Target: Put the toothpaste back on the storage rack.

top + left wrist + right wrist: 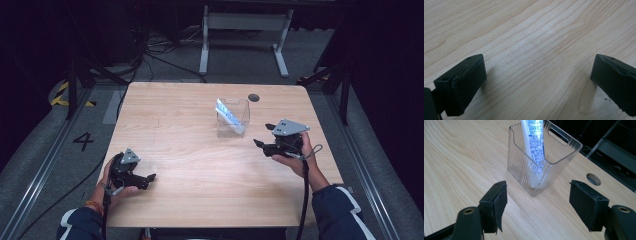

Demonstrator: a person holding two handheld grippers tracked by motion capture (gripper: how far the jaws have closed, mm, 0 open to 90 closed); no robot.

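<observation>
The table (190, 200) is a square top of pale wood with visible grain and rounded corners. A round cable hole (254, 97) sits near its far edge, right of centre. One clear ribbed plastic container (233, 119) stands upright on the far half, just near of that hole; a white tube with blue print (229, 116) leans inside it, tilted. The container's base rests flat on the wood. The table stands on grey carpeted floor (40, 150).
</observation>
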